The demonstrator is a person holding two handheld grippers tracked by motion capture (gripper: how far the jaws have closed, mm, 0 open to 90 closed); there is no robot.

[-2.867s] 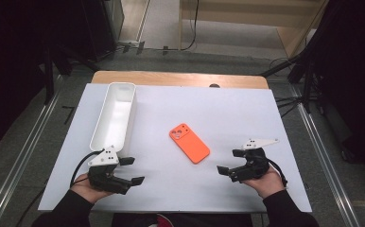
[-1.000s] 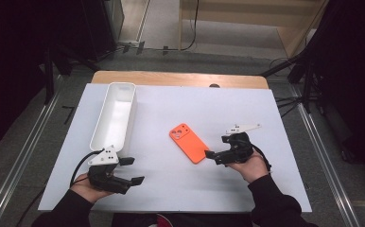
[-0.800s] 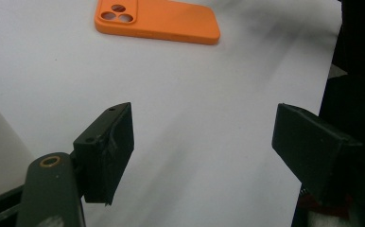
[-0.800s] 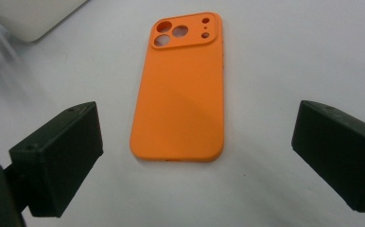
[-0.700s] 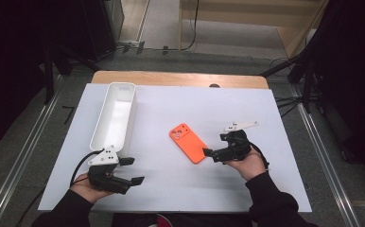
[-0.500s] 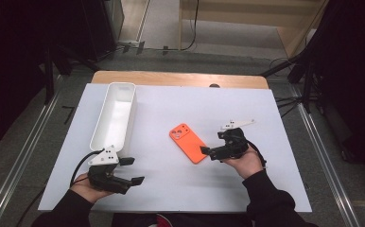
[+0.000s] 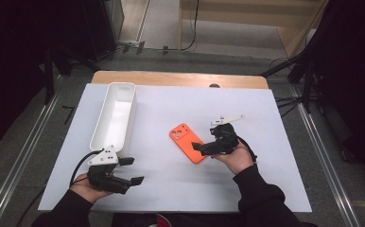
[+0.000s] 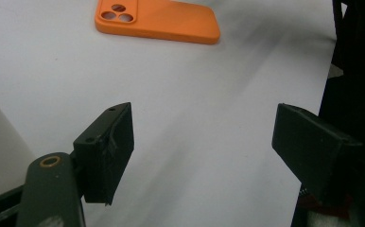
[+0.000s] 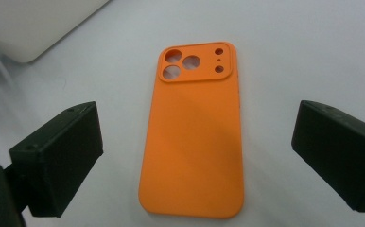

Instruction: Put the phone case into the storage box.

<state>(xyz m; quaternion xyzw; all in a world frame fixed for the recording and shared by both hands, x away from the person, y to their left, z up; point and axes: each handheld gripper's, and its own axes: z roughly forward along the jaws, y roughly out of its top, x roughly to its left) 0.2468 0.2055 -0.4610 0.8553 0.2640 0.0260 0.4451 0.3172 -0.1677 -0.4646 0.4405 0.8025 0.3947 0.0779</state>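
Here, smooth matte orange phone case (image 9: 195, 137), rounded corners.

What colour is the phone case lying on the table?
Orange: a flat rubbery phone case with camera cut-outs, clearest in the right gripper view.

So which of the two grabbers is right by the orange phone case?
The right gripper: its open jaws sit at the near end of the orange phone case. The left gripper waits apart, open, near the white tray.
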